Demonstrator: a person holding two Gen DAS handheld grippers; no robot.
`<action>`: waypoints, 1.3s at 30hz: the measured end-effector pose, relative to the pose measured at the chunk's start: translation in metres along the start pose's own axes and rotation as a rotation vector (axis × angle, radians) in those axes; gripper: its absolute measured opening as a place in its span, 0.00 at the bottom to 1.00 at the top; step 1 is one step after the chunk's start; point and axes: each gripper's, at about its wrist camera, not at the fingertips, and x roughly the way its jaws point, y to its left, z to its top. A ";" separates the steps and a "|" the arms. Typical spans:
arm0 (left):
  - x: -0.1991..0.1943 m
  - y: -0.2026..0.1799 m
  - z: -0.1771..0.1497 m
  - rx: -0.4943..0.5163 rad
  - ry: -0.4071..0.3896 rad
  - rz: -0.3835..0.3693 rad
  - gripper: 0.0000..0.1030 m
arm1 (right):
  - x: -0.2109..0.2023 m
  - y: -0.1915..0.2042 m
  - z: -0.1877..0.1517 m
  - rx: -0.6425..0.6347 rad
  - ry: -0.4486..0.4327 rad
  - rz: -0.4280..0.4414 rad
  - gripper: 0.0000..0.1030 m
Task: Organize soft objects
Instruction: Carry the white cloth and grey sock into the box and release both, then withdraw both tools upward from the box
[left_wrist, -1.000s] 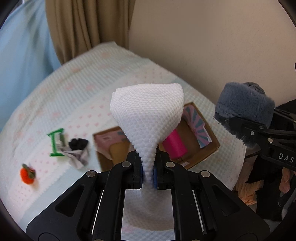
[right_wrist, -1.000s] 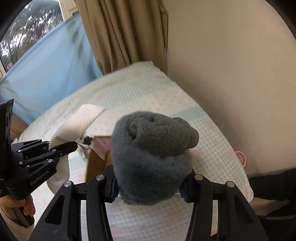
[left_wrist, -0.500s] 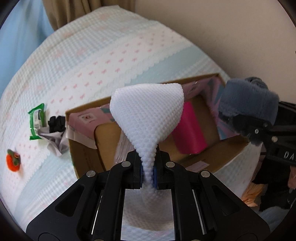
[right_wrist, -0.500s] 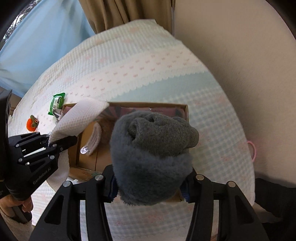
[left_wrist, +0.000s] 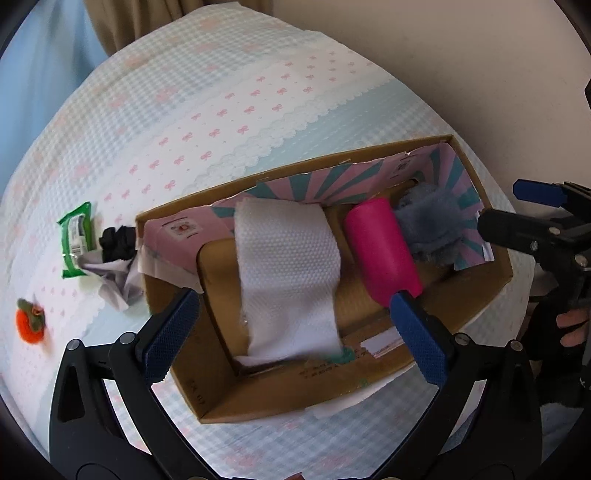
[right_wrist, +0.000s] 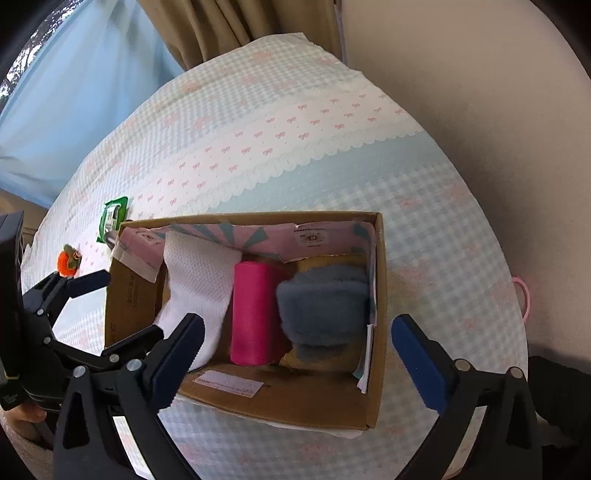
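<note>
— Where are your tongs right now?

— Both hang over the cardboard box (right_wrist: 280, 402) on the bed. My left gripper (left_wrist: 295, 332) is spread wide with nothing between its blue pads (left_wrist: 170, 336); my right gripper (right_wrist: 299, 354) is spread just as wide and holds nothing either.

— And the soft things?

— All three lie inside the box, side by side. The white waffle cloth (right_wrist: 199, 288) is draped at the left end, one edge running up the near wall. The pink roll (right_wrist: 255, 314) lies in the middle, touching the cloth on one side and the grey fleece bundle (right_wrist: 321, 306) on the other. The fleece sits against the right wall — by the striped pink-and-teal flap (left_wrist: 454, 181).

— Anything outside the box?

— On the bow-print bedspread (left_wrist: 229, 122), a green wipes pack (left_wrist: 75, 240) with crumpled black and grey fabric (left_wrist: 116, 258) just beside it, next to the box's left end. A small orange knitted toy (left_wrist: 31, 321) lies further off, well apart from the box.
</note>
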 end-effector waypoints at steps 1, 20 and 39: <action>-0.002 0.000 -0.001 0.001 -0.004 0.000 0.99 | -0.001 0.000 0.000 0.002 -0.003 0.000 0.98; -0.100 0.012 -0.027 -0.009 -0.145 0.022 0.99 | -0.068 0.041 -0.021 -0.012 -0.118 -0.028 0.98; -0.252 0.079 -0.135 -0.098 -0.330 0.072 0.99 | -0.190 0.166 -0.080 -0.042 -0.383 -0.071 0.98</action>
